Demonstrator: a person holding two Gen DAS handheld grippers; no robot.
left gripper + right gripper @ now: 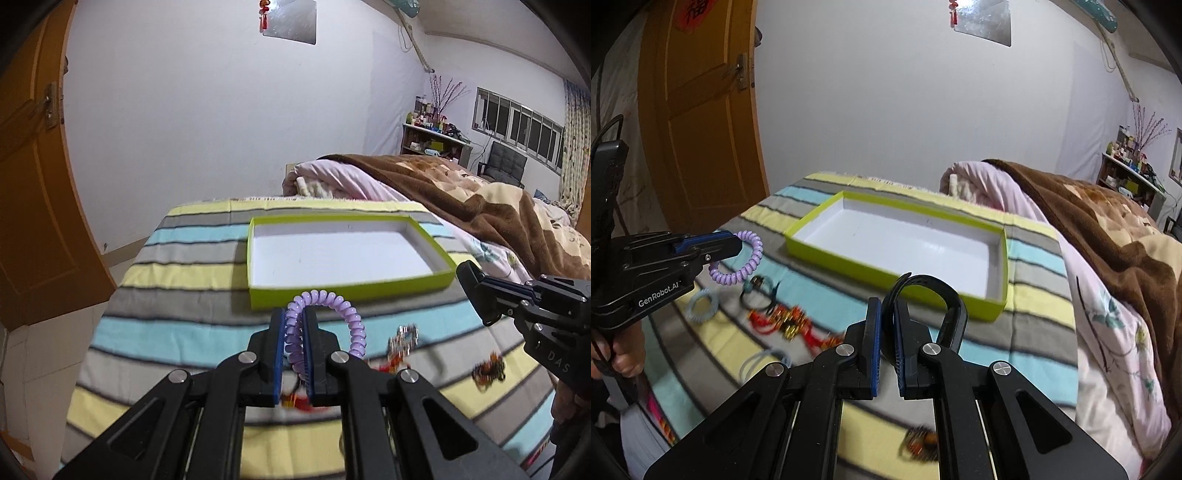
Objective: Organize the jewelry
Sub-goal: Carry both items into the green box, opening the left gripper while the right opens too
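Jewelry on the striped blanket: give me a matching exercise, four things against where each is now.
Things:
1. purple coil bracelet
2. black band
3. green tray
4. pale blue coil ring

Places:
A. lying on the striped blanket, left of the red charm
B. clamped in the left claw
C. holding nothing
D. clamped in the right claw

Pairs: 1-B, 2-D, 3-C, 4-A
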